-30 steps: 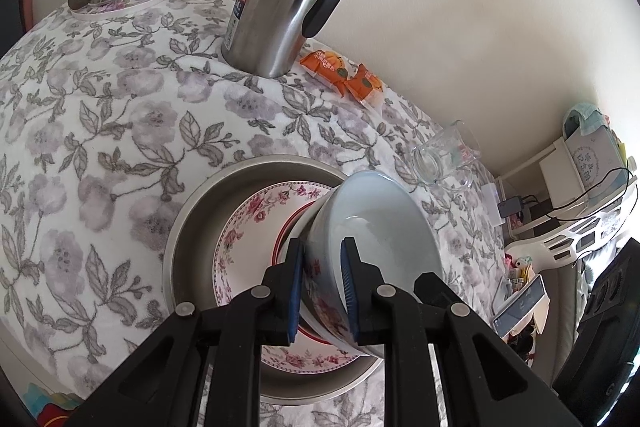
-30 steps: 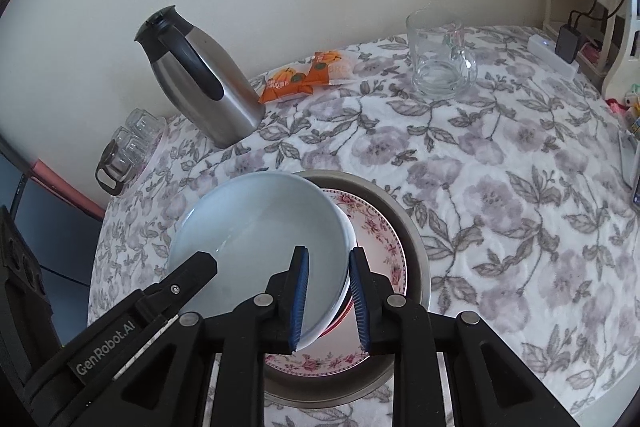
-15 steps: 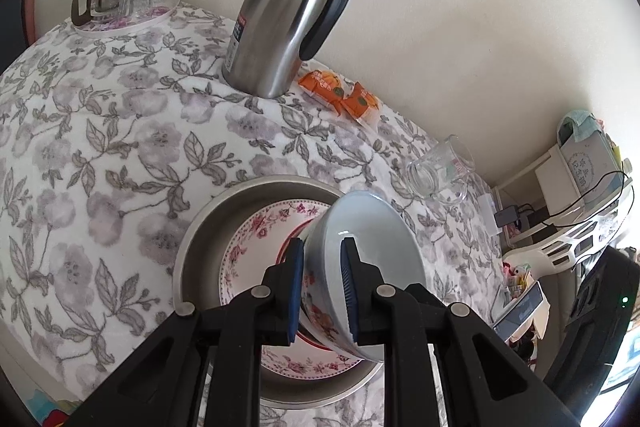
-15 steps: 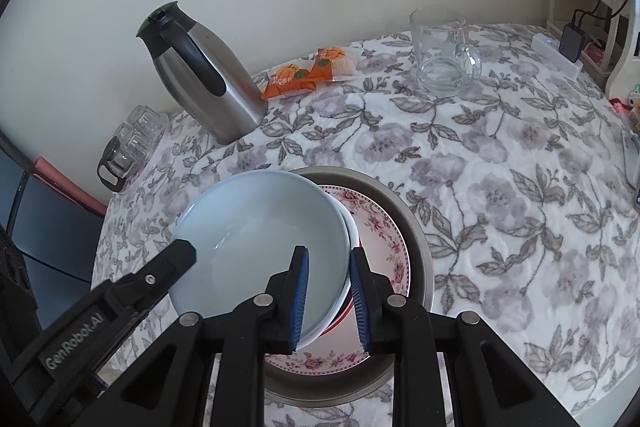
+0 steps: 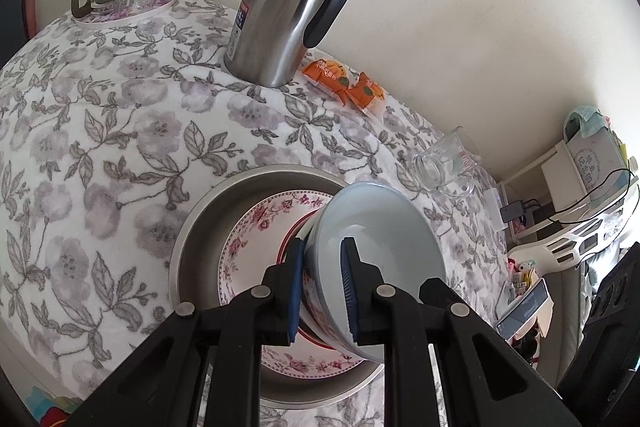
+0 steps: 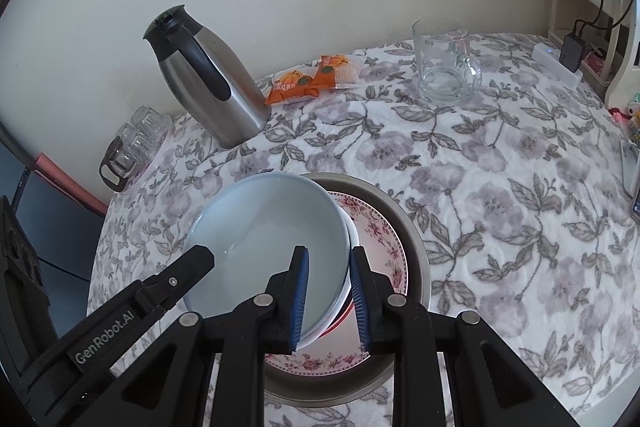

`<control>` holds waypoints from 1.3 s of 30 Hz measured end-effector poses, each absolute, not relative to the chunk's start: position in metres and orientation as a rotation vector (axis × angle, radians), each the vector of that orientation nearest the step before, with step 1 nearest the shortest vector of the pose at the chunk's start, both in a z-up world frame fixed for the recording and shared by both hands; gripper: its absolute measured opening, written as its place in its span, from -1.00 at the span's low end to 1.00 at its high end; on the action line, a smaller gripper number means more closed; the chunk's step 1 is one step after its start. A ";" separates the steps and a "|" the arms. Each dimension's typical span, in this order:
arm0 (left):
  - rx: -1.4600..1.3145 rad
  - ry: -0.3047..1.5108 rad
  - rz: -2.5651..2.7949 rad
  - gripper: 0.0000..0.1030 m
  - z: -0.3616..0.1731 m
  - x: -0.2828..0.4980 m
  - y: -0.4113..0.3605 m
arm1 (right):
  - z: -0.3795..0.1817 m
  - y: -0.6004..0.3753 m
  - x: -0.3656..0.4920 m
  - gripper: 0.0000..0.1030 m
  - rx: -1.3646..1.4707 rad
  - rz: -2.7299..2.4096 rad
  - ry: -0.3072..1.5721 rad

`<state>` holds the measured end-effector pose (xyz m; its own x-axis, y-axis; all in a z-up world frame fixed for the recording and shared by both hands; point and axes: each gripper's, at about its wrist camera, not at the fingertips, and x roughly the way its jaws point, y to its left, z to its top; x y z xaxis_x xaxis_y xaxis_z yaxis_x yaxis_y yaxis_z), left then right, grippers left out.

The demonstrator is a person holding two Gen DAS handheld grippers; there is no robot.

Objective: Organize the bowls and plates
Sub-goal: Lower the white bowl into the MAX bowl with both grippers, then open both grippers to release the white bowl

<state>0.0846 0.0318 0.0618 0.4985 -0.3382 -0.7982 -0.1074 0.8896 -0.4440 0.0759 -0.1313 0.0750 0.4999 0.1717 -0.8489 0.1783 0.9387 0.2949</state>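
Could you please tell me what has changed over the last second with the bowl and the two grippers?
The left gripper and right gripper, both still clamped on the rim of the light blue bowl, have carried it a little higher above the floral plate; the table looks slightly farther away. Nothing was released or newly grasped. The plate, the metal pan beneath it, and the thermos have stayed put.

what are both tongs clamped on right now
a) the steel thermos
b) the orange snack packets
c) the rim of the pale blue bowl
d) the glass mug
c: the left tongs and the right tongs each pinch a rim of the pale blue bowl between blue pads, holding it tilted over the floral plate in the metal pan.
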 end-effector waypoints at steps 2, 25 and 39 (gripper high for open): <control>-0.474 1.049 -0.145 -0.62 0.062 0.085 0.032 | 0.075 -0.131 0.076 -0.53 0.369 -0.004 1.054; -0.355 0.996 0.001 0.26 0.083 0.076 0.041 | 0.080 -0.138 0.072 0.41 0.311 -0.060 1.037; -0.310 0.990 0.146 0.71 0.076 0.078 0.056 | 0.080 -0.145 0.072 1.00 0.273 -0.093 1.020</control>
<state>0.0776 0.0555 0.0756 0.5433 -0.0187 -0.8393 -0.2609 0.9465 -0.1900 0.0717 -0.1451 0.0800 0.5226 0.0507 -0.8511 0.2031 0.9621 0.1820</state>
